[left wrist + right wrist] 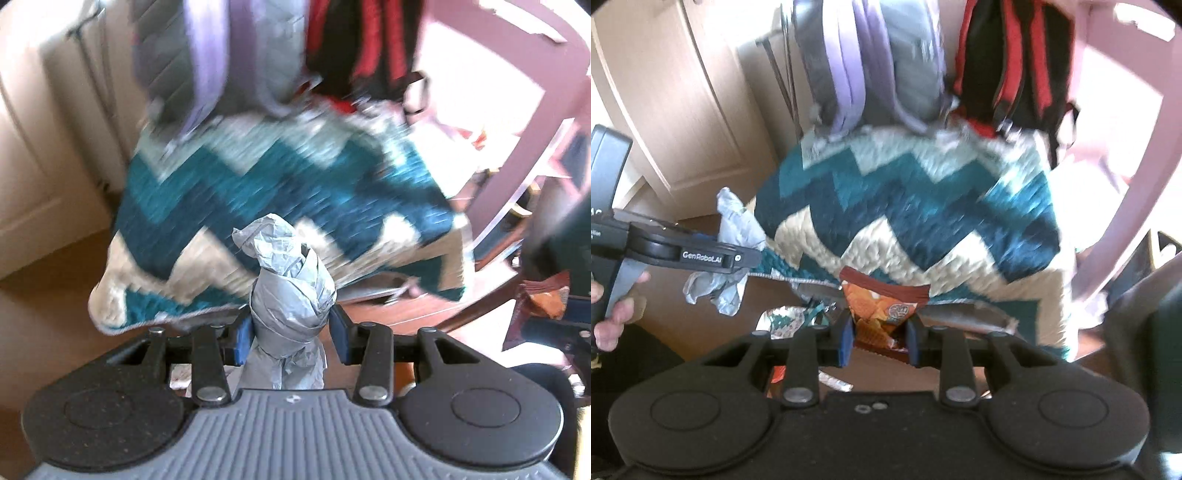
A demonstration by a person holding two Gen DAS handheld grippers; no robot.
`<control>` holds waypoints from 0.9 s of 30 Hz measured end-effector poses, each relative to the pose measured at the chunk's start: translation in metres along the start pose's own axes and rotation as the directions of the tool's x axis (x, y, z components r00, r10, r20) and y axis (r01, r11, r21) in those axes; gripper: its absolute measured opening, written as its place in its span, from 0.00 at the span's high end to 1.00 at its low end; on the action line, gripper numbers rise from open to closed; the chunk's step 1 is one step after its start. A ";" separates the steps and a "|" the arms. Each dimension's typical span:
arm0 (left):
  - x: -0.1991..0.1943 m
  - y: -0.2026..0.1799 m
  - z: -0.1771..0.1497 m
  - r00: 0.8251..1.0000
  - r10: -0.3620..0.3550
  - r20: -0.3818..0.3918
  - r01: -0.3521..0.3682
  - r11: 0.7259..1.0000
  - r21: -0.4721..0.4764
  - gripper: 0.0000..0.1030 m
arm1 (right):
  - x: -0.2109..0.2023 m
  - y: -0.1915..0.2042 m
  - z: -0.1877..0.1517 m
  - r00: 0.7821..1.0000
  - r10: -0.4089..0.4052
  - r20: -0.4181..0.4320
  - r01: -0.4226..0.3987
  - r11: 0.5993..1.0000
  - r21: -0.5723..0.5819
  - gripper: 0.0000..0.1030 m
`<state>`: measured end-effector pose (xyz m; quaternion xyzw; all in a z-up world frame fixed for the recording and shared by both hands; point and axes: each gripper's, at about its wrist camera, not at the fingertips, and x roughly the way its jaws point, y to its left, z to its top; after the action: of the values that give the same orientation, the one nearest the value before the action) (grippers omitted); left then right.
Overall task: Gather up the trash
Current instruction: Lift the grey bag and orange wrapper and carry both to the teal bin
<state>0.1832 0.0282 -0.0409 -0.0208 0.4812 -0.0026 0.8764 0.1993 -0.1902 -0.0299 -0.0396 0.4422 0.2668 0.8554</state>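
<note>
My left gripper (291, 338) is shut on a crumpled grey paper wad (290, 291), held up in the air in front of a teal and cream zigzag quilt (288, 184). The wad also shows in the right wrist view (733, 221), sticking out of the left gripper at the left. My right gripper (879, 341) is shut on an orange and brown snack wrapper (882, 306). The same wrapper shows at the right edge of the left wrist view (543, 295). A silver foil wrapper (786, 321) lies low, just left of my right gripper.
The quilt (916, 221) drapes over furniture. A grey and lilac backpack (879, 62) and a red and black backpack (1008, 62) hang behind it. A cream cupboard door (676, 110) is at the left, brown floor (44, 302) below, a pink frame (517, 110) at the right.
</note>
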 end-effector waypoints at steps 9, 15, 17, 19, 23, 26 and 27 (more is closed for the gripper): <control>-0.094 -0.115 0.054 0.971 -0.154 0.180 0.121 0.976 0.182 0.59 | -0.119 -0.039 0.007 0.976 -0.109 0.189 0.113 0.994 -0.007 0.74; -0.144 -0.199 0.086 0.928 -0.258 0.267 0.165 0.931 0.324 0.59 | -0.188 -0.080 0.013 0.928 -0.230 0.292 0.224 0.973 0.054 0.74; -0.157 -0.228 0.096 0.914 -0.298 0.276 0.188 0.913 0.363 0.59 | -0.207 -0.094 0.014 0.914 -0.264 0.308 0.250 0.965 0.083 0.74; -0.166 -0.254 0.104 0.903 -0.330 0.276 0.207 0.895 0.395 0.59 | -0.224 -0.109 0.015 0.896 -0.306 0.322 0.286 0.952 0.111 0.74; -0.180 -0.310 0.116 0.874 -0.386 0.294 0.221 0.856 0.467 0.59 | -0.248 -0.137 0.012 0.863 -0.375 0.338 0.340 0.927 0.159 0.74; -0.181 -0.347 0.124 0.857 -0.420 0.299 0.232 0.832 0.503 0.59 | -0.259 -0.156 0.008 0.838 -0.423 0.344 0.379 0.906 0.190 0.74; -0.181 -0.357 0.125 0.855 -0.428 0.294 0.237 0.826 0.512 0.59 | -0.261 -0.164 0.006 0.831 -0.439 0.342 0.390 0.898 0.205 0.74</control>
<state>0.1973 -0.3202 0.1924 0.1006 0.2677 -0.2675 0.9201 0.1624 -0.4382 0.1493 -0.0280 0.2649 0.0488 0.9626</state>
